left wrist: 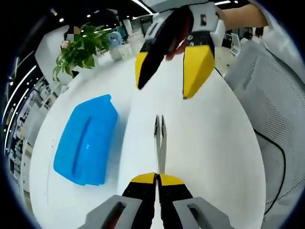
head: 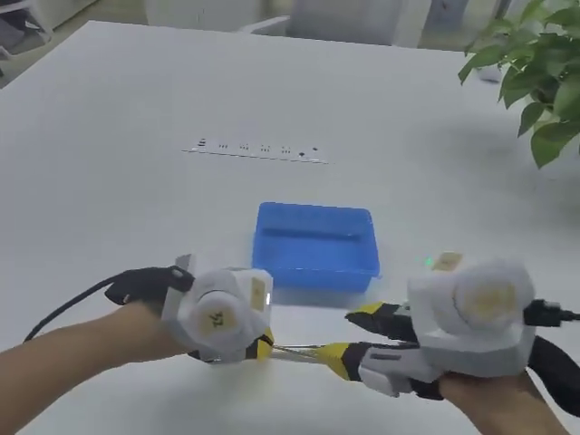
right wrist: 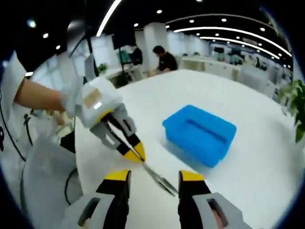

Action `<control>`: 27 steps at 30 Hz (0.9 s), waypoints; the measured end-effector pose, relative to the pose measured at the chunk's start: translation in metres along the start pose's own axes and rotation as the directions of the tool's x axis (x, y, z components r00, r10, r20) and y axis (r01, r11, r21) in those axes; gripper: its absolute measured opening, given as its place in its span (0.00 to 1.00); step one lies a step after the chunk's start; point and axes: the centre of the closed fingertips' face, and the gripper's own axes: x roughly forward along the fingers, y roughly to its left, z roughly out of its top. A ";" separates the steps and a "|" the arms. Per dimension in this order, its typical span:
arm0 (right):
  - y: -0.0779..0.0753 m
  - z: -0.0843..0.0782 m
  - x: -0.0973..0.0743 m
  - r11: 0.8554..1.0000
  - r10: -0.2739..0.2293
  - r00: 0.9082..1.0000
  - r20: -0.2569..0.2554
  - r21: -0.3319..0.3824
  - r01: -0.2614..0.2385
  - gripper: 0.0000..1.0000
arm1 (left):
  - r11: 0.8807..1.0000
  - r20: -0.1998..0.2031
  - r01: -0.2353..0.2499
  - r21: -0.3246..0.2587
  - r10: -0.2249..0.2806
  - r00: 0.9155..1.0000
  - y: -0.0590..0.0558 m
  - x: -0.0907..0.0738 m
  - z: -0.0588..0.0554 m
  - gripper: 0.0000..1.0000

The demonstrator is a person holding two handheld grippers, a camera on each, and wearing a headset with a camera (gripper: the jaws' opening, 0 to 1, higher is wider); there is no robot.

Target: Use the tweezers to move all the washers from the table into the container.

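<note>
The white tabletop (head: 136, 100) is broad and matte. A blue rectangular container (head: 315, 245) sits directly on it near the middle, open side up, with its long sides running left to right. Beyond the container and well apart from it, a thin pale strip (head: 254, 151) lies flat on the tabletop. It carries a row of small dark marks, too small to identify.

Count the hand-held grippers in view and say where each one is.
2. The left hand-held gripper is shut on the tweezers; the right hand-held gripper is open, facing the tweezers' tips. Both are nearer the person than the blue container.
</note>
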 end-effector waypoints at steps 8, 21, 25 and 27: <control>0.000 0.006 -0.063 0.982 -0.188 0.977 0.101 0.053 0.184 0.76 | 1.000 -0.031 -0.022 -0.012 0.021 0.999 -0.001 0.003 -0.001 0.00; -0.003 -0.006 -0.084 0.955 -0.271 0.951 0.148 0.164 0.247 0.95 | 0.933 -0.069 -0.105 -0.343 0.086 0.994 0.003 -0.006 -0.005 0.25; -0.011 -0.007 -0.079 0.953 -0.274 0.954 0.125 0.169 0.252 0.94 | 0.851 -0.055 -0.192 -0.489 0.190 0.980 0.013 -0.023 -0.009 0.41; -0.013 -0.007 -0.078 0.951 -0.276 0.954 0.117 0.175 0.254 0.96 | 0.811 -0.047 -0.229 -0.538 0.242 0.969 0.016 -0.034 -0.010 0.49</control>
